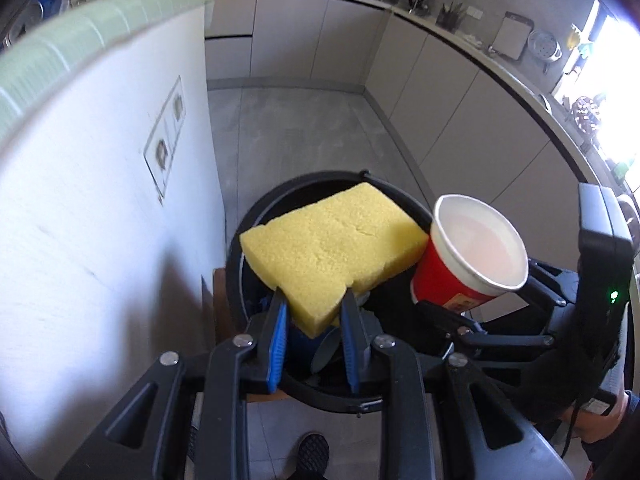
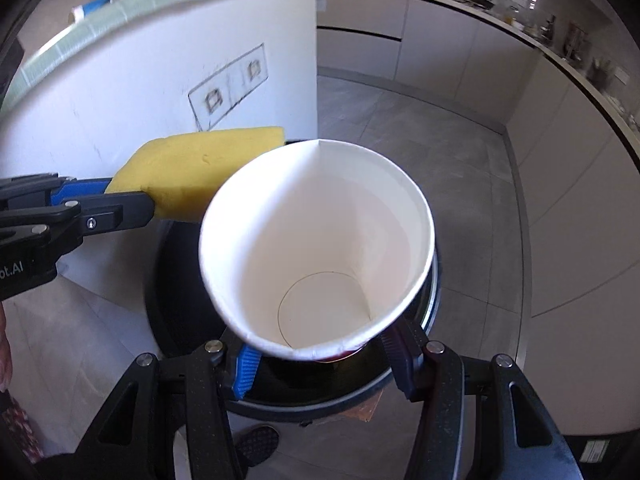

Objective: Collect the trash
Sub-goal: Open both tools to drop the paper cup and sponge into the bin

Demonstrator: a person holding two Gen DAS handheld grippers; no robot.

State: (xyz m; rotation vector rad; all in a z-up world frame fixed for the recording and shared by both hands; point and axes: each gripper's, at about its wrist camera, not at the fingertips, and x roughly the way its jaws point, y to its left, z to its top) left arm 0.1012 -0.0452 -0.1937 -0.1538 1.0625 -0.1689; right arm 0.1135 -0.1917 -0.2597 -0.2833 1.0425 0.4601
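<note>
In the left wrist view the left tongs (image 1: 314, 312) sit at the lower centre of the frame, clamped on one corner of a yellow sponge (image 1: 332, 248), whose slab juts up and away over the dark mouth of a round black bin (image 1: 256, 212) on the floor. To the right of it in that frame, the right tongs (image 2: 320, 356) grip a red paper cup (image 1: 460, 272) near its base, the white open rim tilted toward the camera and just beside the sponge's right edge; whether the two touch is hard to tell. In the right wrist view the cup (image 2: 316, 248) fills the centre, empty inside, with its rim squeezed slightly out of round and the bin's rim (image 2: 428, 312) showing below and behind it. Both pieces of trash look light. The sponge appears soft and springy, so a corner pinch bites in well but lets the slab sag; it should drop cleanly once released. The cup is thin and crushable, its waxy wall likely slippery, and a hold low on the body where the base stiffens it seems safest. A white wall (image 1: 100, 200) fills the left of the frame, close beside the bin.
</note>
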